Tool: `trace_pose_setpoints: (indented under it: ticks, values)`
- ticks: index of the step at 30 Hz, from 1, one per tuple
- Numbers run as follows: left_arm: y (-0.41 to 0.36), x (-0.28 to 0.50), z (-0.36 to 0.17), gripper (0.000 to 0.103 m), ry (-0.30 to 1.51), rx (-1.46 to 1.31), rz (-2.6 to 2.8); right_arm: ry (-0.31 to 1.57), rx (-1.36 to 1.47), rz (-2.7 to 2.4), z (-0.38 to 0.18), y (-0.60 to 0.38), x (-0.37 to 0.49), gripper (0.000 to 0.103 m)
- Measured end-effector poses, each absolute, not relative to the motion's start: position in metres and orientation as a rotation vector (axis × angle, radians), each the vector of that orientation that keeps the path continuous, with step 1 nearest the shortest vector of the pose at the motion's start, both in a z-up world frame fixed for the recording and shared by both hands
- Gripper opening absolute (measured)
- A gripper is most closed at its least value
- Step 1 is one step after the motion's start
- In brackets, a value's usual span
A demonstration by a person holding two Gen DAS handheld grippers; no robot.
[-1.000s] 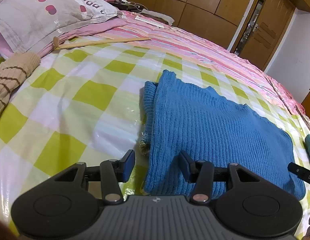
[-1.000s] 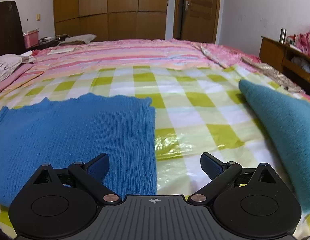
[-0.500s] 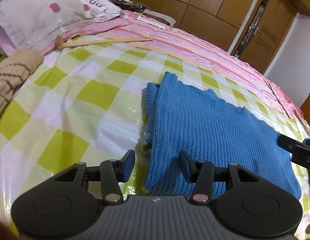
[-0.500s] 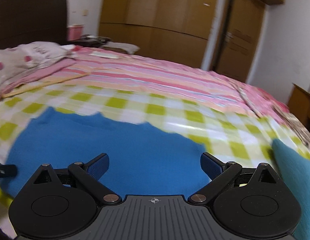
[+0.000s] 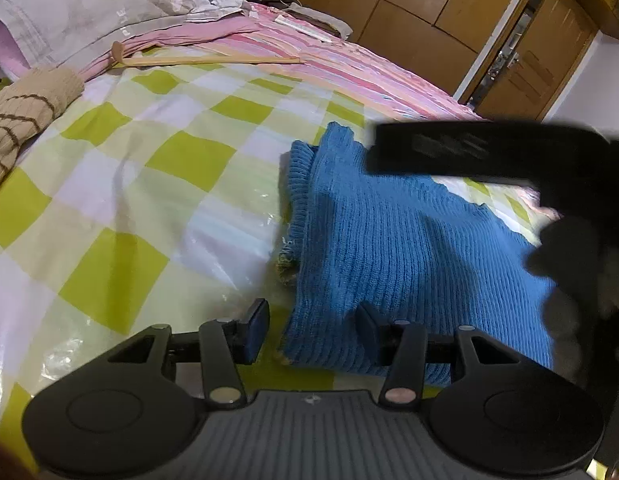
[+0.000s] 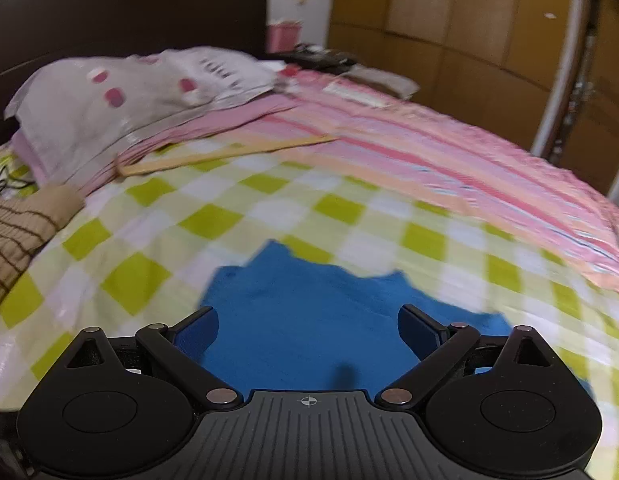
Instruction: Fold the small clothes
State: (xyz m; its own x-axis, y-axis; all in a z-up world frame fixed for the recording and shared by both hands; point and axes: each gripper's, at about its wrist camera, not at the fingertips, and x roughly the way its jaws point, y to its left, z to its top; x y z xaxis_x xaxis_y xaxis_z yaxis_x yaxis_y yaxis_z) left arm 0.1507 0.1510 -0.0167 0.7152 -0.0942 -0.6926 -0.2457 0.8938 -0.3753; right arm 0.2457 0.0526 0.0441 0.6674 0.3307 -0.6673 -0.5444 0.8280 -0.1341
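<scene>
A blue knitted sweater (image 5: 397, 248) lies folded flat on the green-and-white checked bed sheet (image 5: 121, 200). My left gripper (image 5: 311, 330) is open and empty, its fingers straddling the sweater's near left corner. The right gripper's dark body (image 5: 509, 156) crosses the upper right of the left wrist view, above the sweater. In the right wrist view the sweater (image 6: 305, 312) lies just ahead of my right gripper (image 6: 307, 332), which is open wide and empty above it.
A grey pillow (image 5: 97, 12) and pink bedding lie at the head of the bed. A beige striped garment (image 5: 21, 116) lies at the left edge. A long wooden stick (image 5: 205, 60) lies across the sheet. Wooden wardrobes (image 6: 449, 20) stand behind.
My right gripper has swung left across the bed and now hovers over the sweater, entering the left wrist view. The left gripper has barely moved and stays open.
</scene>
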Motion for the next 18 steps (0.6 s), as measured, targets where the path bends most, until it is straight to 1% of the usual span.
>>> trace_pose_setpoints:
  ticks: [7, 9, 12, 14, 16, 18]
  values:
    - [0.148, 0.152, -0.017, 0.053, 0.778, -0.463, 0.07, 0.751, -0.389, 0.584, 0.03, 0.092, 0.262, 0.095]
    - [0.146, 0.151, -0.017, 0.053, 0.779, -0.459, 0.067, 0.78, -0.404, 0.602, 0.024, 0.1, 0.264, 0.093]
    - [0.144, 0.152, -0.017, 0.052, 0.784, -0.447, 0.072, 0.821, -0.432, 0.61, 0.014, 0.11, 0.265, 0.081]
    - [0.143, 0.152, -0.017, 0.052, 0.785, -0.437, 0.072, 0.85, -0.455, 0.588, 0.008, 0.112, 0.268, 0.071]
    - [0.142, 0.152, -0.016, 0.052, 0.784, -0.432, 0.075, 0.892, -0.456, 0.574, 0.003, 0.112, 0.273, 0.067]
    - [0.143, 0.154, -0.016, 0.052, 0.783, -0.44, 0.074, 0.906, -0.464, 0.576, 0.001, 0.112, 0.276, 0.067]
